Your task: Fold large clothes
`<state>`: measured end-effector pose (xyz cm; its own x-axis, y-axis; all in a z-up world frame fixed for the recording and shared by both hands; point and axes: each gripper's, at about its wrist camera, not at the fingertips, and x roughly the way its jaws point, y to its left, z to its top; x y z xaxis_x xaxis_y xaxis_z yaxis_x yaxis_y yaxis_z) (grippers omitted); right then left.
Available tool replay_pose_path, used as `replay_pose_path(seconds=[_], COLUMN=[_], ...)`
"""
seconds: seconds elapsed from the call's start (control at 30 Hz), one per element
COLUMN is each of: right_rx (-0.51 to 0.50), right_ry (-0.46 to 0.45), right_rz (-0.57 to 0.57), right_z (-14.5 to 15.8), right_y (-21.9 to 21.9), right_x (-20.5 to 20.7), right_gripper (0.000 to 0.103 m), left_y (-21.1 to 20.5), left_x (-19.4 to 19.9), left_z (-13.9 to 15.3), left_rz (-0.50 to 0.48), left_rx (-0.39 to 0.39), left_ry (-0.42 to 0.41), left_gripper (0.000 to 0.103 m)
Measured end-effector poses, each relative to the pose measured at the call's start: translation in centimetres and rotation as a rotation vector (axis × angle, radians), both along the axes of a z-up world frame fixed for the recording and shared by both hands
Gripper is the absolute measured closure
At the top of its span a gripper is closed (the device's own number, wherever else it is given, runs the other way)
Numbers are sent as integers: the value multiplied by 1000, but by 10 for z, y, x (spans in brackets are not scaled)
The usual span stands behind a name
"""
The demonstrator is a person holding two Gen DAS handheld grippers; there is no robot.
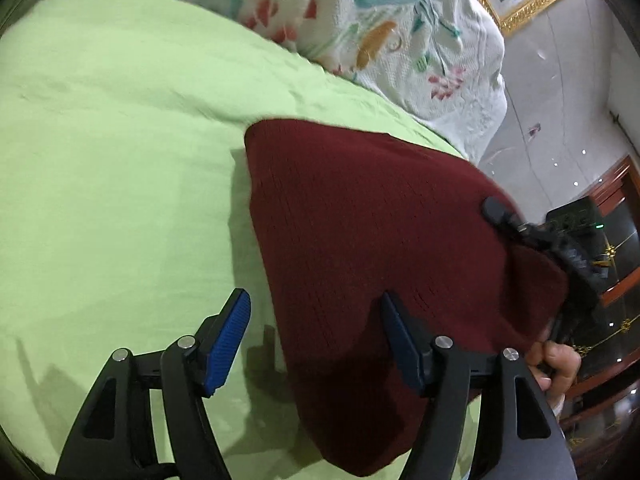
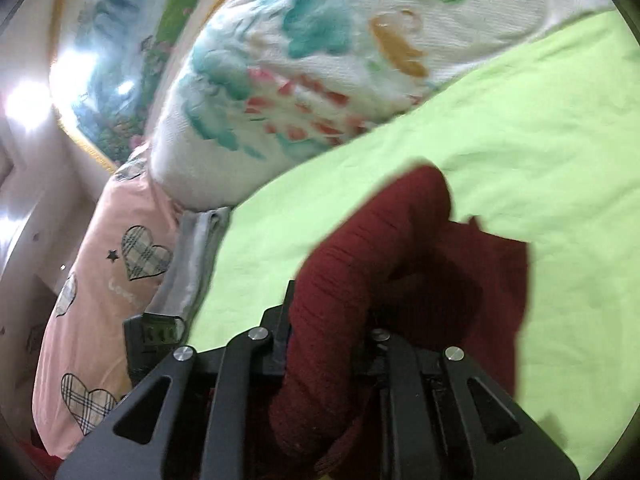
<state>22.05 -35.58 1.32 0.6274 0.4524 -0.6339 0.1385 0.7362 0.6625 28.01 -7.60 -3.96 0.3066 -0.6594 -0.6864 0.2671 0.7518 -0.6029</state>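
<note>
Black linkages of the left gripper are filling the bottom of its own view, angling down at the green sheet. Its blue-padded fingers are standing wide apart with nothing pinched; the right-hand pad is overlapping the near edge of the sweater, though contact cannot be confirmed.

That dark red knit is lying partly bunched on the sheet, toward the bed's right side, short of the floral quilt at the far edge.

On the sweater's right margin the right gripper is reaching in from the side, a hand gripping its handle.

In the right wrist view, the right gripper is tilting downward, its jaws drawn in and clamping a thick roll of sweater, which is hiding the pads. A pink heart-print pillow is lying at the bed's left edge.
</note>
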Motion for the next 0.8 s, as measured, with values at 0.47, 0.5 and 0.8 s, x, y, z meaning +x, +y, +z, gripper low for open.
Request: replay_pose_path(seconds=[0.47, 0.5, 0.8], right_rx=[-14, -32, -158], right_ry=[127, 146, 116], right_rz=[-65, -66, -127], right_z=[-58, -61, -36], right_y=[-23, -21, -33], right_x=[-26, -26, -34], right_gripper=[83, 79, 21], left_y=[-41, -44, -33], left_x=[-6, -5, 6], left_z=[-26, -30, -32], left_rz=[-50, -61, -52], left_rx=[-1, 5, -18], left_ry=[96, 102, 113], left_gripper=[28, 26, 24])
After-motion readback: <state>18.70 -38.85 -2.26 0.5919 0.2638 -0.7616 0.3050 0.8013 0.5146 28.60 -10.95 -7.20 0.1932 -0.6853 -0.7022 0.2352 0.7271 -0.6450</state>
